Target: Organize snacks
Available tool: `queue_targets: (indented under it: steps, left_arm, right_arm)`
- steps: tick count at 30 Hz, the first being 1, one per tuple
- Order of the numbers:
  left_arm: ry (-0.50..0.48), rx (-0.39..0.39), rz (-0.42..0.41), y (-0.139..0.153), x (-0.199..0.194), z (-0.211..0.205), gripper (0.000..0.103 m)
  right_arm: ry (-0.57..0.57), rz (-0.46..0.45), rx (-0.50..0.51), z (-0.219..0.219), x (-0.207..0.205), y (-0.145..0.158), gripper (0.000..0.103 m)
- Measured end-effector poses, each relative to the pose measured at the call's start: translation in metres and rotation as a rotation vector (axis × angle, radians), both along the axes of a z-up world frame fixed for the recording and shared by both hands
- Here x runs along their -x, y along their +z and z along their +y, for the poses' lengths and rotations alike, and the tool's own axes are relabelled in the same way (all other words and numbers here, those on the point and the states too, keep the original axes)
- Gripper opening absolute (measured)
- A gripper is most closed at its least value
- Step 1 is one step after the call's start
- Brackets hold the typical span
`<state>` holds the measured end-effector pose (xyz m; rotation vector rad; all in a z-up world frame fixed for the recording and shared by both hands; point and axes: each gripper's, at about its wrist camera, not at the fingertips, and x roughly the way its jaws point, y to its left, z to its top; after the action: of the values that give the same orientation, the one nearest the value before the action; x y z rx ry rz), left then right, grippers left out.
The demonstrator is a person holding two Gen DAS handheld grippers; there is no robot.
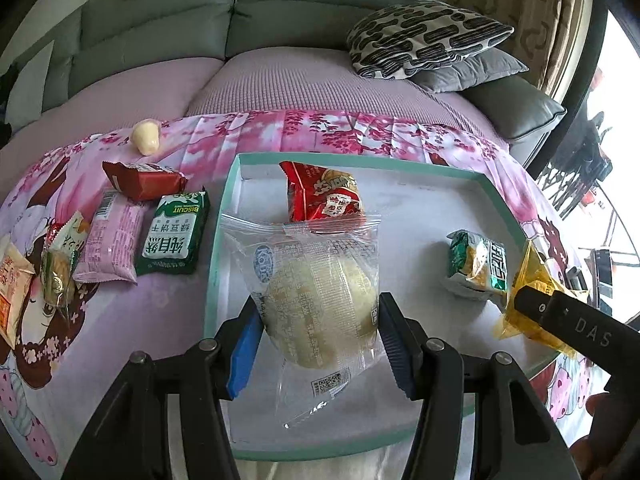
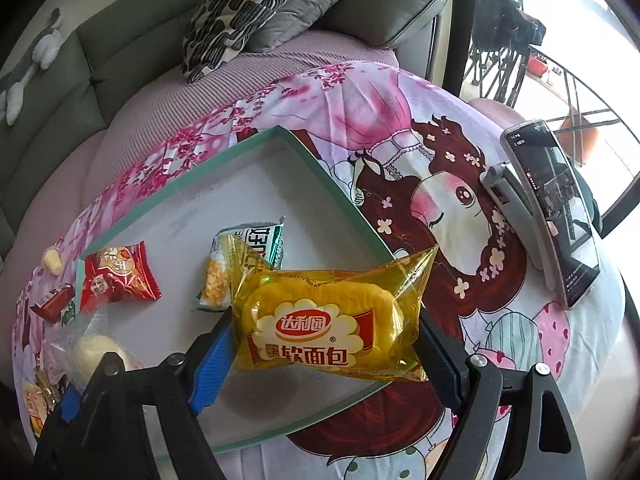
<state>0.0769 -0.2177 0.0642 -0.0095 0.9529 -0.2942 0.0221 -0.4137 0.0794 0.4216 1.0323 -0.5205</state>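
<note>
Your left gripper (image 1: 320,344) clamps the clear-wrapped bun (image 1: 320,300); your right gripper (image 2: 324,356) grips the yellow soft-bread packet (image 2: 332,320) (both over the teal-rimmed tray (image 1: 224,216)).

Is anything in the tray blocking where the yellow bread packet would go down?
Nothing visible. The yellow bread packet hangs over bare floor of the tray; the green-white snack and red packet lie farther back.
</note>
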Motion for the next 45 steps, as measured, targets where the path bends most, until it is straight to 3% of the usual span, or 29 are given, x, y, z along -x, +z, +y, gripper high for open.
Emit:
queue_targets:
  steps: [2,4,6,12,13,14,18,32,45]
  left_arm:
    - [-0.001,0.005,-0.003,0.001,0.000,0.000,0.061]
    - [0.003,0.015,-0.014,0.003,0.000,0.002,0.085]
    - [0.016,0.018,-0.031,0.005,0.000,0.004,0.092]
    - [0.054,0.027,-0.036,0.007,-0.003,0.012,0.092]
    - [0.058,0.029,-0.038,0.007,-0.003,0.013,0.092]
    - [0.064,0.033,-0.042,0.008,-0.003,0.015,0.092]
    - [0.099,0.045,-0.065,0.012,-0.003,0.023,0.098]
    - [0.238,0.095,-0.060,0.012,-0.010,0.059,0.103]
    - [0.278,0.096,-0.060,0.015,-0.011,0.075,0.103]
  right_arm:
    - [0.001,-0.005,-0.014,-0.001,0.000,-0.001,0.086]
    - [-0.002,-0.015,-0.039,-0.003,0.000,-0.002,0.087]
    - [-0.007,-0.016,-0.050,-0.004,0.001,-0.004,0.088]
    - [-0.021,-0.036,-0.063,-0.005,0.003,-0.003,0.091]
    - [-0.028,-0.044,-0.070,-0.006,0.004,-0.002,0.101]
    - [-0.034,-0.048,-0.075,-0.006,0.004,-0.002,0.103]
    - [-0.039,-0.052,-0.090,-0.008,0.004,-0.004,0.103]
    - [-0.019,-0.058,-0.078,-0.003,0.003,-0.002,0.103]
    - [0.010,-0.107,-0.042,0.008,0.006,0.019,0.103]
